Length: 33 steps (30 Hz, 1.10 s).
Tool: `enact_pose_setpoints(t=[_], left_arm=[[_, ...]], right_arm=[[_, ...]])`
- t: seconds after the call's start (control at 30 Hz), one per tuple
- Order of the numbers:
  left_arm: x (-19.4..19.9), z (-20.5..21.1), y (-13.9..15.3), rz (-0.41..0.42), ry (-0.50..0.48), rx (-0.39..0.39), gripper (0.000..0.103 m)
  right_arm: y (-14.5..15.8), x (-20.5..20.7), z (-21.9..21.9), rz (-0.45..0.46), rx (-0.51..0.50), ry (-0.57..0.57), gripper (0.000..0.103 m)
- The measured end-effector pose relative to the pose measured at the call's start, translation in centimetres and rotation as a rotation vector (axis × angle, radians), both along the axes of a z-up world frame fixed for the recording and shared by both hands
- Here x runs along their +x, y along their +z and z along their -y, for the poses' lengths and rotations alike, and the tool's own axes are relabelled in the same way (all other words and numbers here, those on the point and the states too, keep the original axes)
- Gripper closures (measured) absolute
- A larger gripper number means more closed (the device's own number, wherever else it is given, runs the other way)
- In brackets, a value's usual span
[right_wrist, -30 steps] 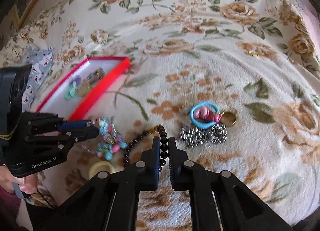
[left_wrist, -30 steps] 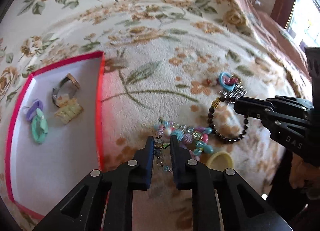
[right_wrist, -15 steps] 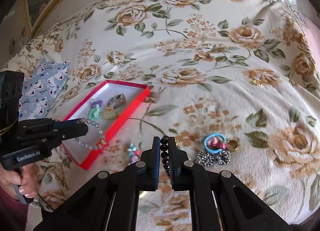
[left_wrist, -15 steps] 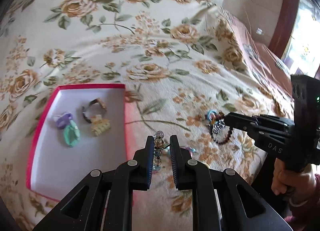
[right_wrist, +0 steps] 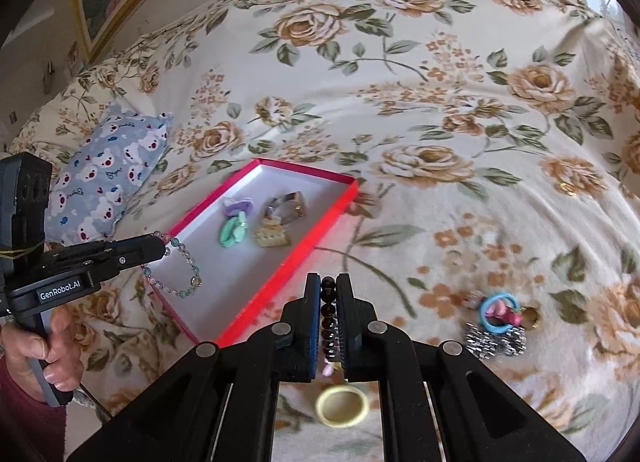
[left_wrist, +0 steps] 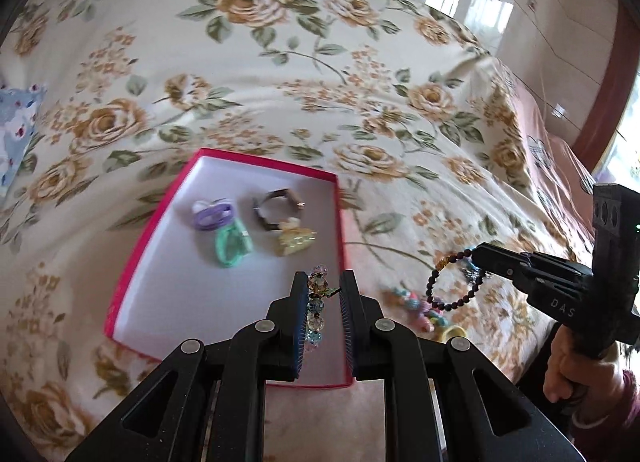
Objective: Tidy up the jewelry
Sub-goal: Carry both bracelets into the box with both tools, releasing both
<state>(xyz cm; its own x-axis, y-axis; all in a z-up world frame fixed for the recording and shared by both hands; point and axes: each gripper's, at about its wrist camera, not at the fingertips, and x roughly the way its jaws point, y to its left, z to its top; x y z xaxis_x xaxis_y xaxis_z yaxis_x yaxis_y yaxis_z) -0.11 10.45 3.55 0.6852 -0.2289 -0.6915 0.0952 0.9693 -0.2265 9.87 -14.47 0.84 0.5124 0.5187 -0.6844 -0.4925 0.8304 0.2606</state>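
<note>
My left gripper [left_wrist: 323, 286] is shut on a clear crystal bead bracelet [left_wrist: 316, 304], held above the near part of the red-rimmed white box [left_wrist: 124, 274]; the bracelet hangs as a loop in the right wrist view [right_wrist: 180, 270]. My right gripper [right_wrist: 329, 286] is shut on a dark bead bracelet [right_wrist: 329, 314], which dangles from it in the left wrist view [left_wrist: 448, 282], above the bed right of the box. The box [right_wrist: 280, 266] holds a purple ring [left_wrist: 210, 214], a green ring [left_wrist: 232, 246], a dark band [left_wrist: 276, 210] and a yellow charm [left_wrist: 294, 242].
On the floral bedspread lie a colourful bead bracelet [left_wrist: 416, 304], a yellow ring [right_wrist: 342, 406], a silver chain bracelet [right_wrist: 496, 338], a blue ring with pink pieces [right_wrist: 500, 312] and a gold ring [right_wrist: 530, 316]. A blue bear-print pillow [right_wrist: 104, 174] lies left of the box.
Both grippers lifted their bracelets off the bed. The left one carried the crystal bracelet left, over the box. The right one rose with the dark bracelet.
</note>
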Motion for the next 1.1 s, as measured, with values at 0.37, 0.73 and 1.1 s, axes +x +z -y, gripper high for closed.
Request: enact_pose_setpoints(t=[0.37, 0.73, 1.1], left_arm=[[0.9, -2.8, -0.8, -0.016, 0.072, -0.001, 0.088], [3.7, -4.8, -2.2, -0.027, 0.097, 0.008, 0.088], [8.2, -6.9, -6.4, -0.103, 0.131, -0.002, 0.088]], right_arm=[[0.4, 0.9, -5.6, 0.005, 0.02, 0.095, 0.096], [-0.5, 1.8, -12.7, -0.011, 0.038, 0.205, 0.096], [-4.6, 4.2, -15.0, -0.071, -0.017, 0.196, 0.096]])
